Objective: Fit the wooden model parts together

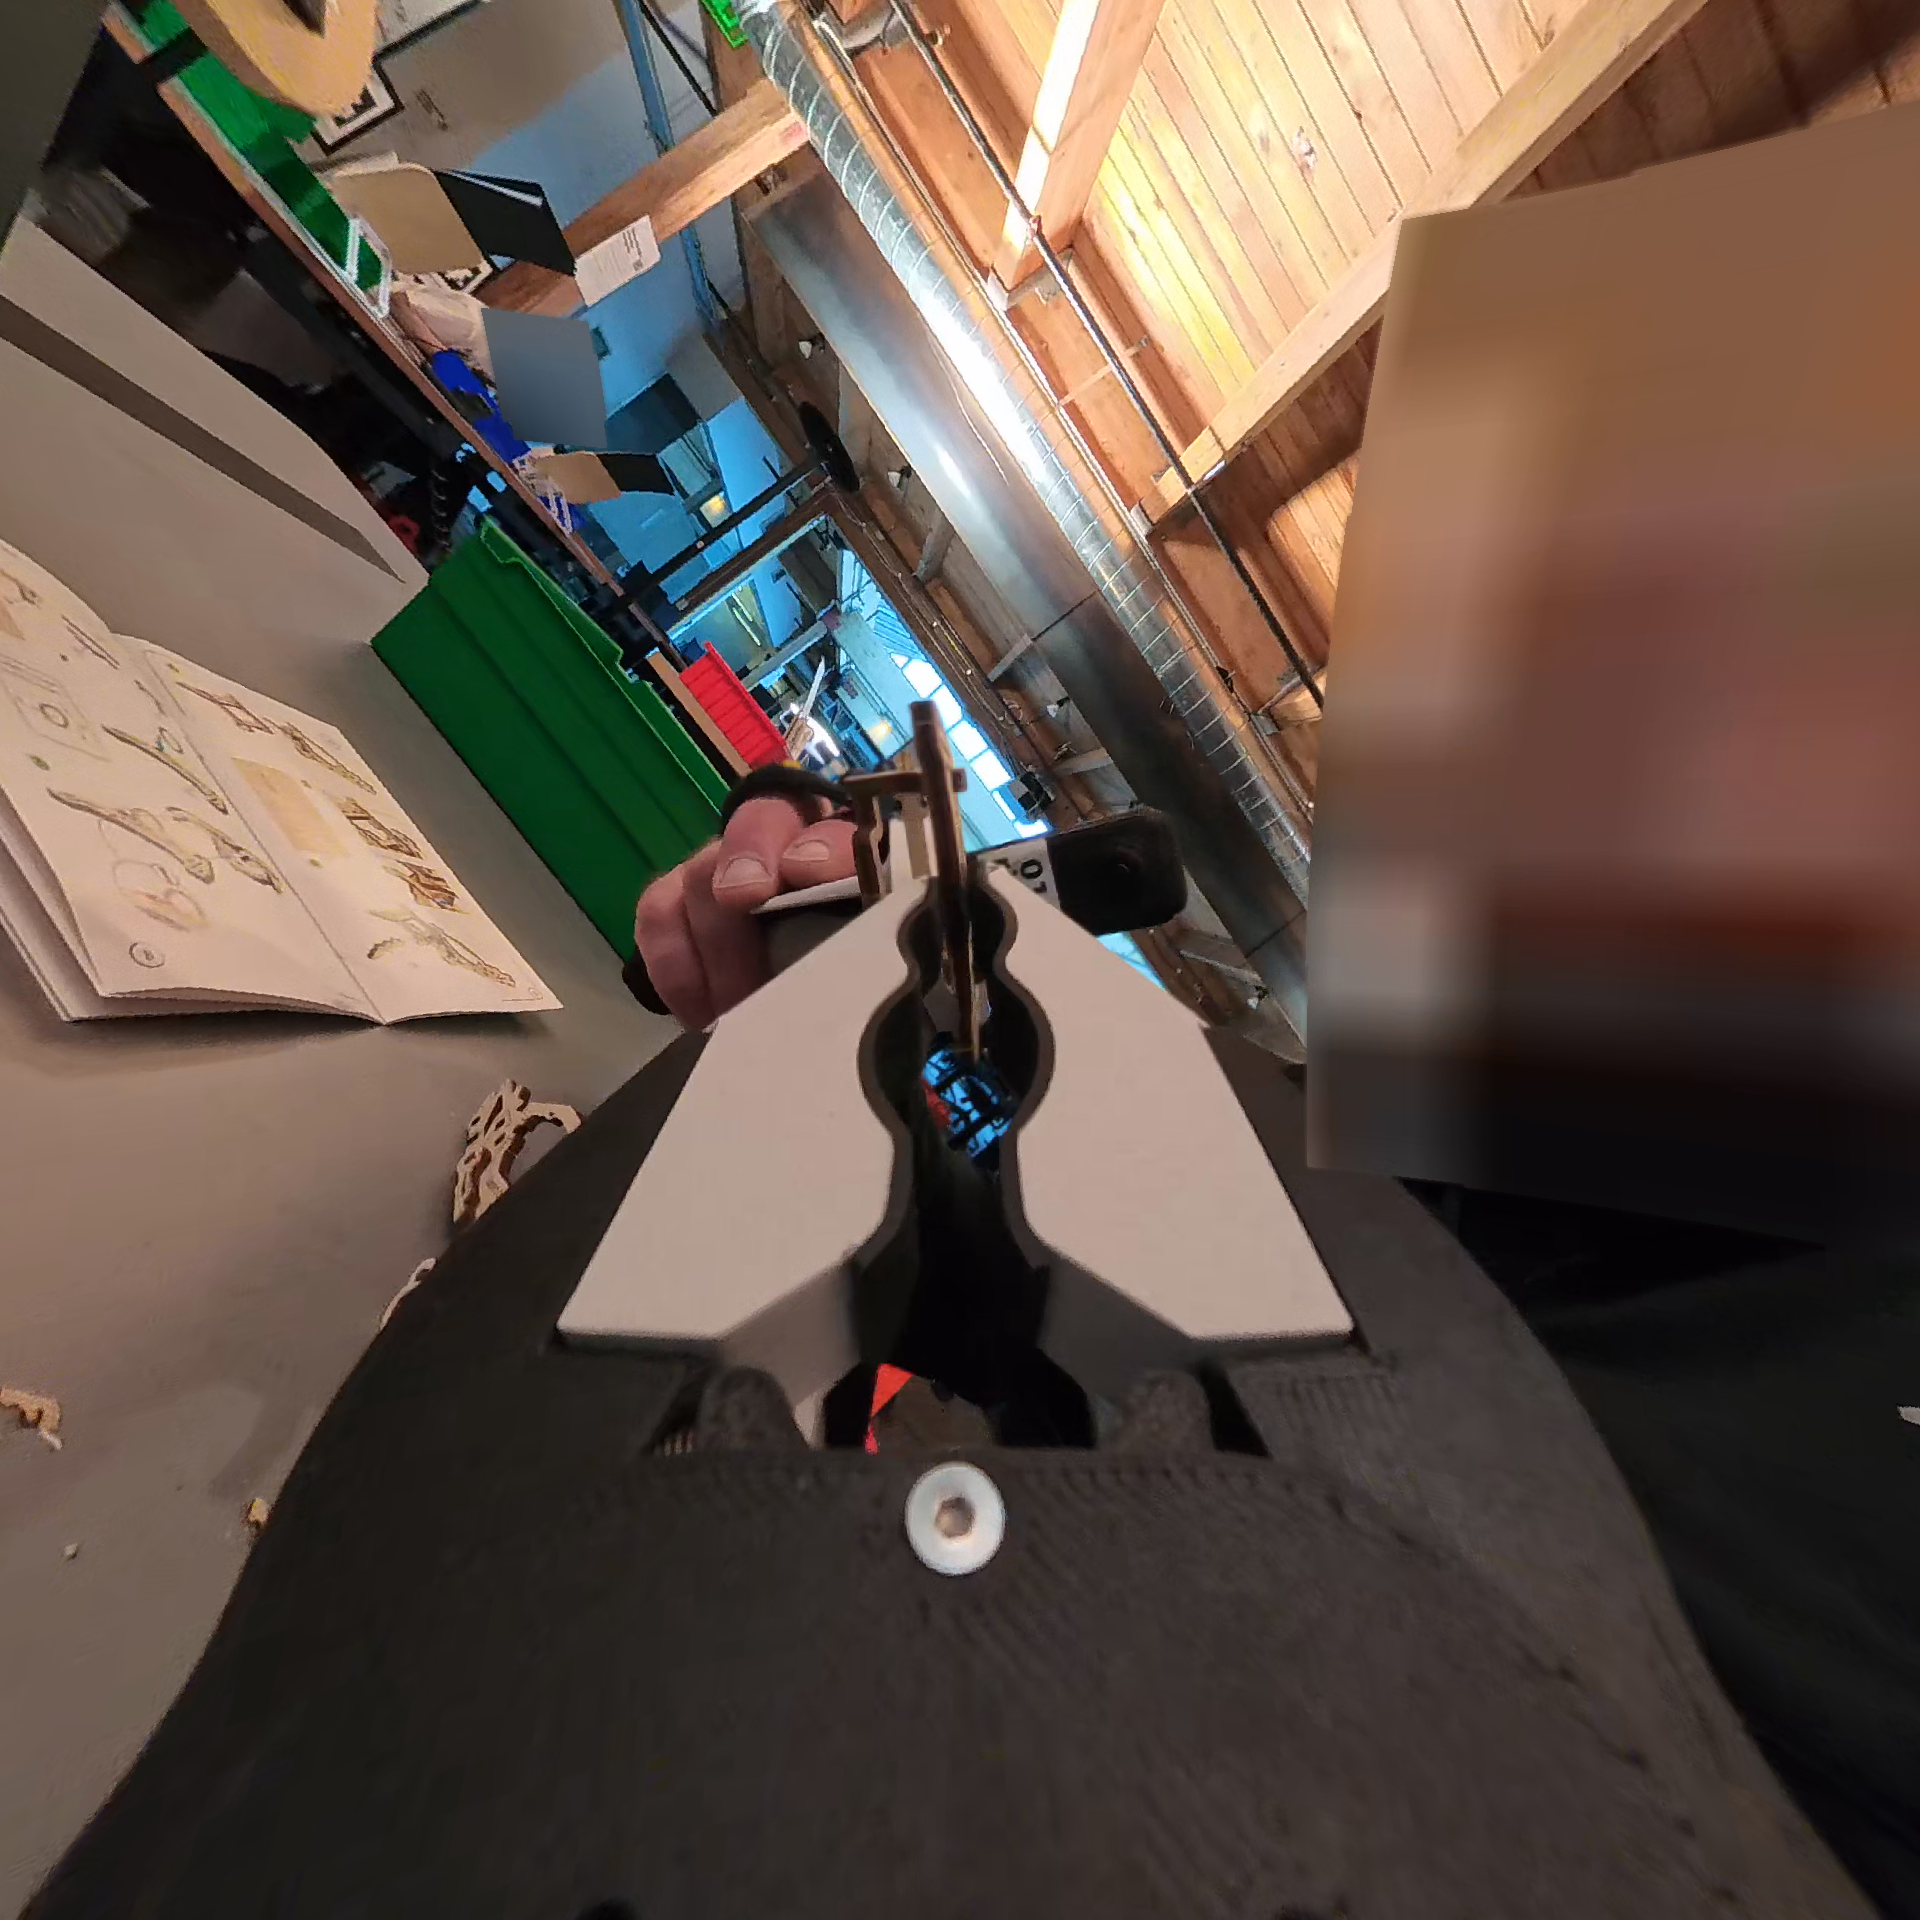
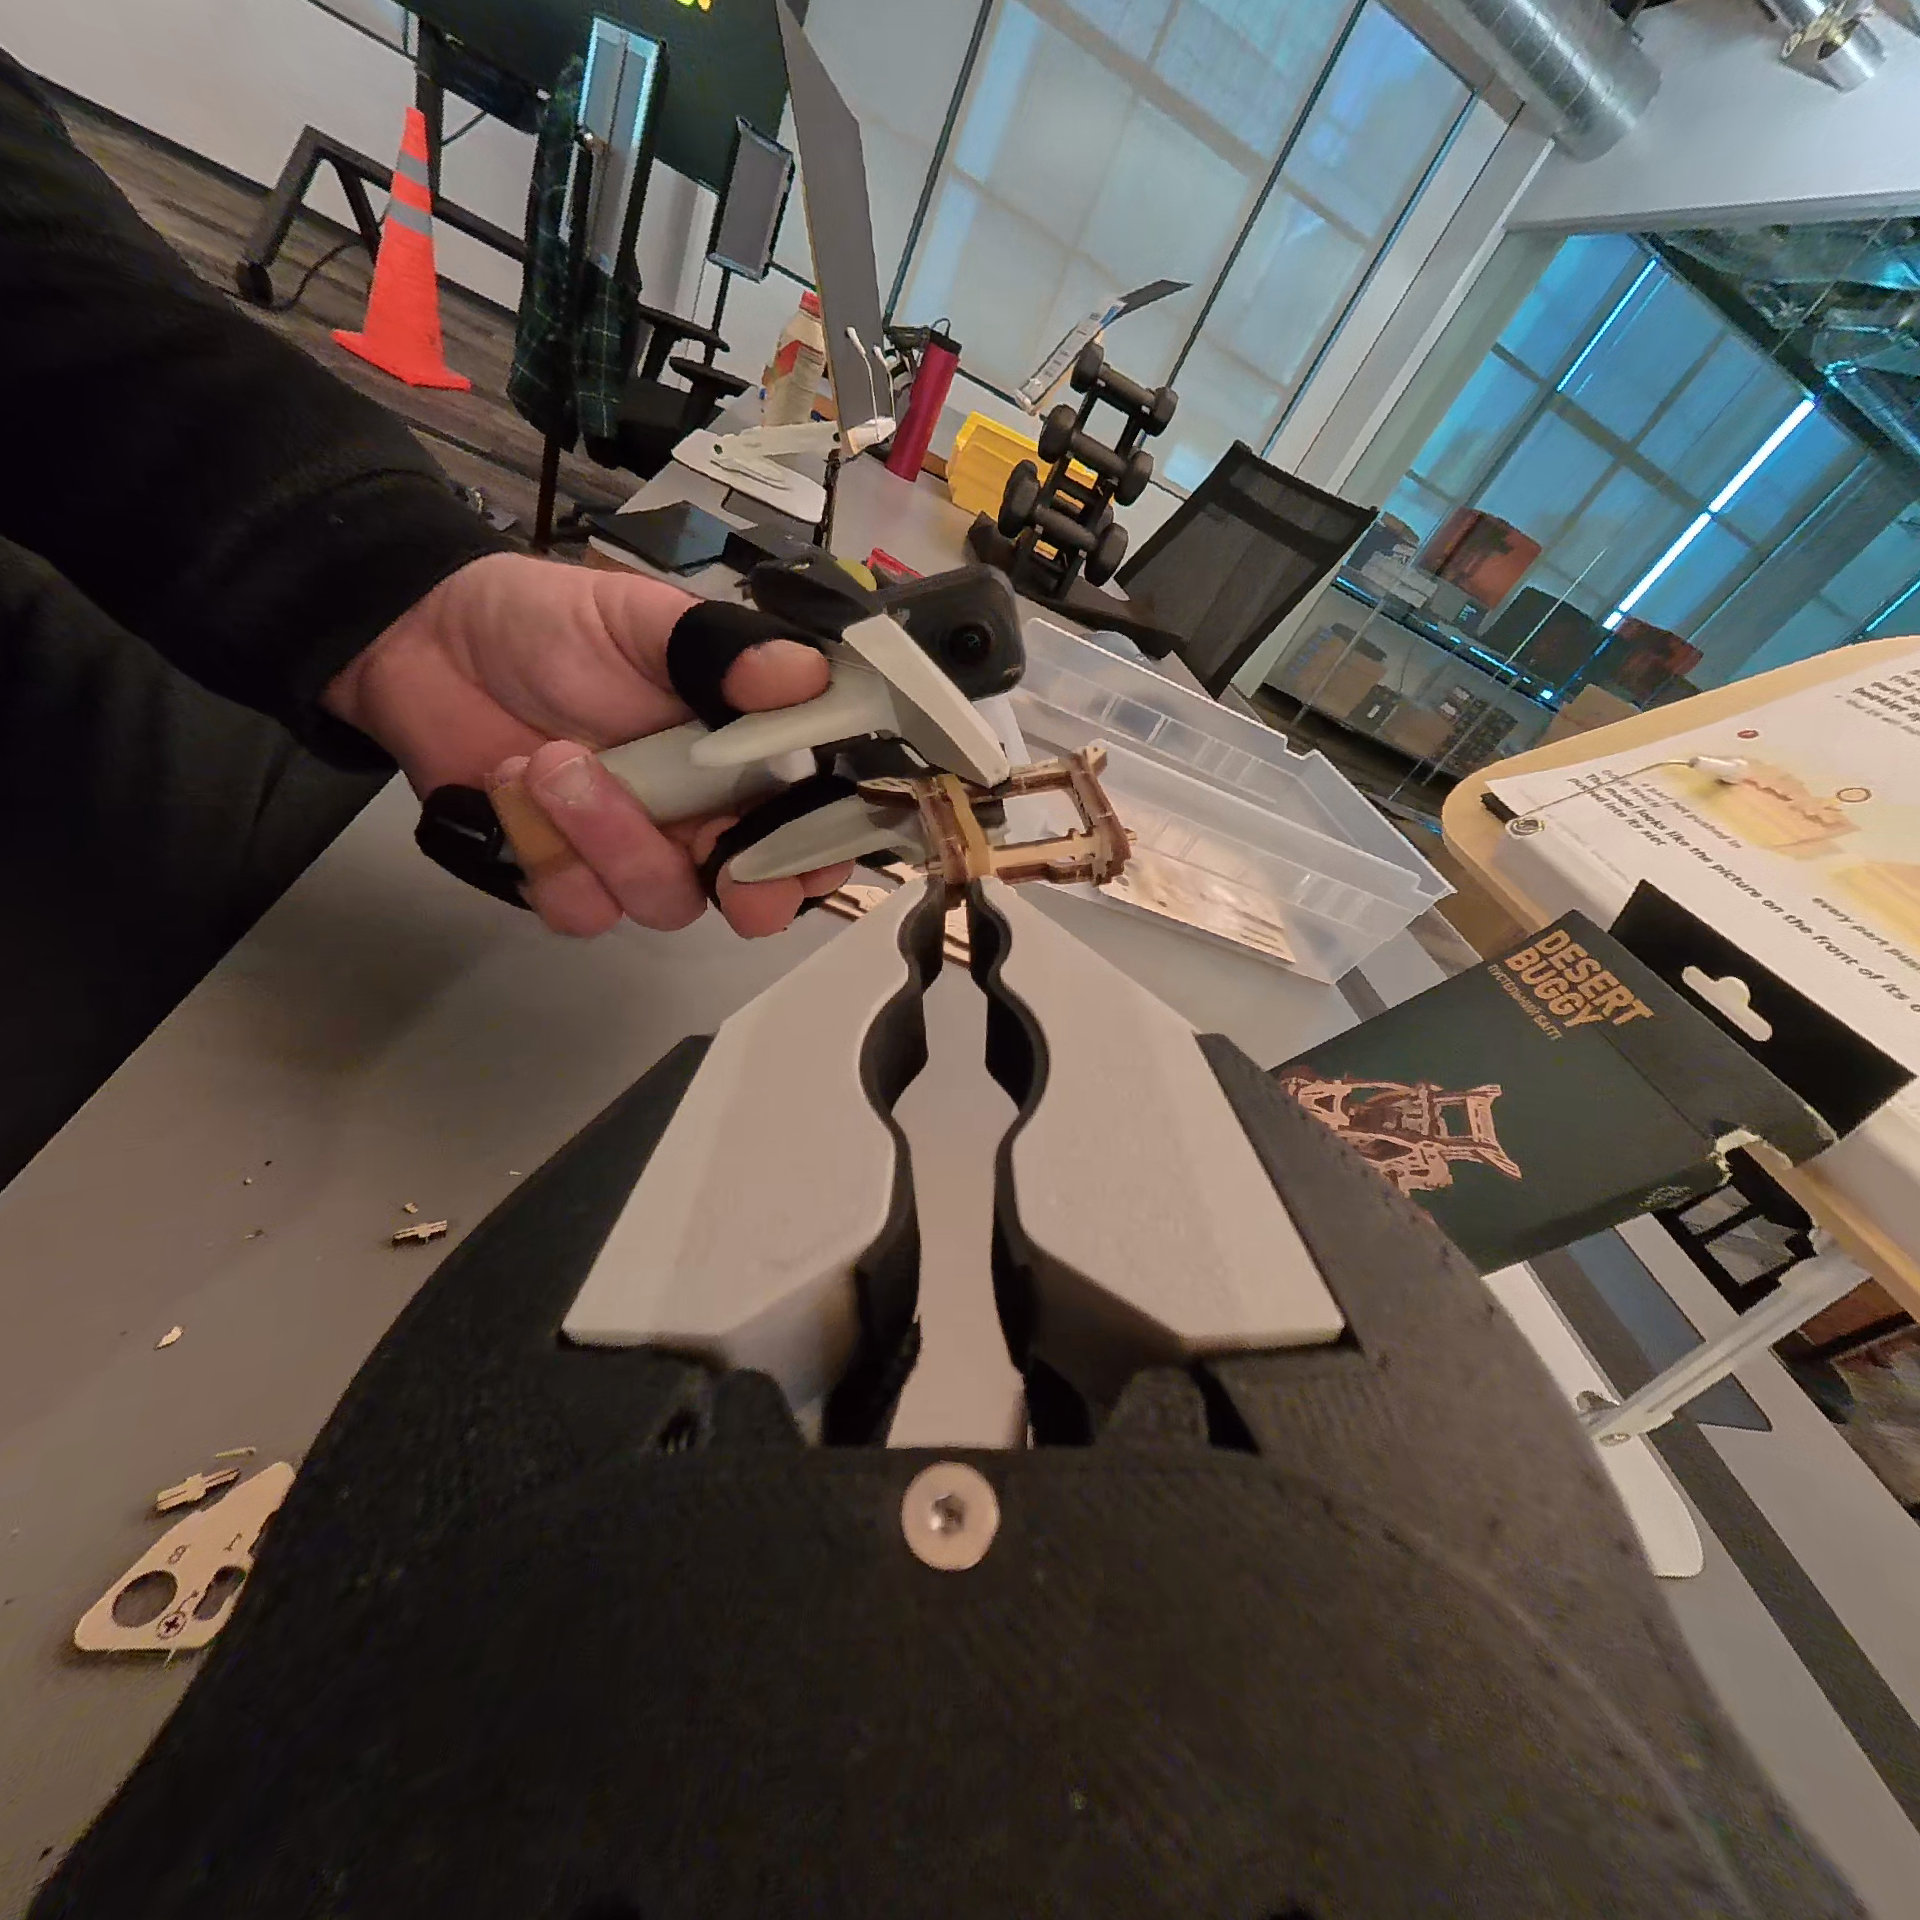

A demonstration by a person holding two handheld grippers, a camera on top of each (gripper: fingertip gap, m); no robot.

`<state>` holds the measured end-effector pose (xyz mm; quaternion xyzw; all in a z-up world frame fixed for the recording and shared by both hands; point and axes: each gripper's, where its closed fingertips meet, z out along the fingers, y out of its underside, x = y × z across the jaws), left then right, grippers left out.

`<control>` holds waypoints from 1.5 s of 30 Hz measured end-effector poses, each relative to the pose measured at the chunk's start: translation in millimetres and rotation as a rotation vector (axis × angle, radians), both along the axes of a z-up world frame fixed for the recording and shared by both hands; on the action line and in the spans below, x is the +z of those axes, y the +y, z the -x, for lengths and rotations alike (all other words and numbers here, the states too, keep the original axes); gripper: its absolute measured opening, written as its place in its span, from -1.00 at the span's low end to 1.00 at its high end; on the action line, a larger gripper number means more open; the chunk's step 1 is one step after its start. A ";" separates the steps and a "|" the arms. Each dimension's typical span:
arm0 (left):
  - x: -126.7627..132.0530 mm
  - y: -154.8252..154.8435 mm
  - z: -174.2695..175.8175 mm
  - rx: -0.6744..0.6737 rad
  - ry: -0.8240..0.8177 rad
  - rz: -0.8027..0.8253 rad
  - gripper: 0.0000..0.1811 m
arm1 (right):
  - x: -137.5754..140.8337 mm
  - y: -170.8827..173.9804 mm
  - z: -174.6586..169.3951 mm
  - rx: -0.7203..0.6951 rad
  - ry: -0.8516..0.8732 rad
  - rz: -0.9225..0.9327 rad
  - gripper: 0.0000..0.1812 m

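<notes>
A small wooden frame assembly [image 2: 1023, 831] is held in the air above the grey table [image 2: 364, 1039]. In the right wrist view a hand holds my left gripper [image 2: 935, 800], which is shut on the frame's left end. In the left wrist view the frame [image 1: 935, 810] is edge-on between the closed tips of my left gripper [image 1: 951, 894]. My right gripper [image 2: 961, 909] is nearly closed on a small wooden part [image 2: 958, 935] and pinches it at the tips. The part touches the frame's underside.
An open instruction booklet [image 1: 239, 831], a green bin [image 1: 540, 727] and a loose wooden piece [image 1: 509, 1143] lie to the left. A clear plastic tray [image 2: 1226, 831], a dark kit card [image 2: 1507, 1091], a punched-out wooden sheet [image 2: 177, 1579] and small scraps [image 2: 421, 1233] are on the table. Both grippers' tips are close together, under 4 cm apart. Both grippers' tips are roughly 20 cm from the dark kit card [image 2: 1507, 1091].
</notes>
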<state>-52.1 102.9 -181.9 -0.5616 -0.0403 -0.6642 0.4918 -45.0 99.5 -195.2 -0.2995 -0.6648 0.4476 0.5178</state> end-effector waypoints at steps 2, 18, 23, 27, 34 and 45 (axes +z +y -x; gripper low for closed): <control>-2.0 1.5 -0.1 0.007 0.051 0.004 -0.99 | 0.9 4.1 -0.6 -0.008 -0.001 0.016 -0.92; -21.3 -7.5 -11.8 -0.161 0.318 0.084 -0.99 | -1.2 16.0 1.8 -0.111 0.024 -0.123 -0.87; -29.1 -12.3 -9.2 -0.228 0.412 0.141 -0.99 | -12.7 13.5 4.9 -0.131 -0.010 -0.230 -0.88; -34.8 -15.6 -7.7 -0.271 0.479 0.178 -0.99 | -19.5 9.9 6.5 -0.125 -0.032 -0.272 -0.84; -41.9 -20.4 -11.3 -0.341 0.528 0.228 -0.99 | -29.4 6.7 7.8 -0.124 -0.065 -0.346 -0.95; -44.3 -20.4 -10.0 -0.349 0.473 0.271 -0.99 | -31.6 6.7 9.5 -0.157 -0.054 -0.444 -0.93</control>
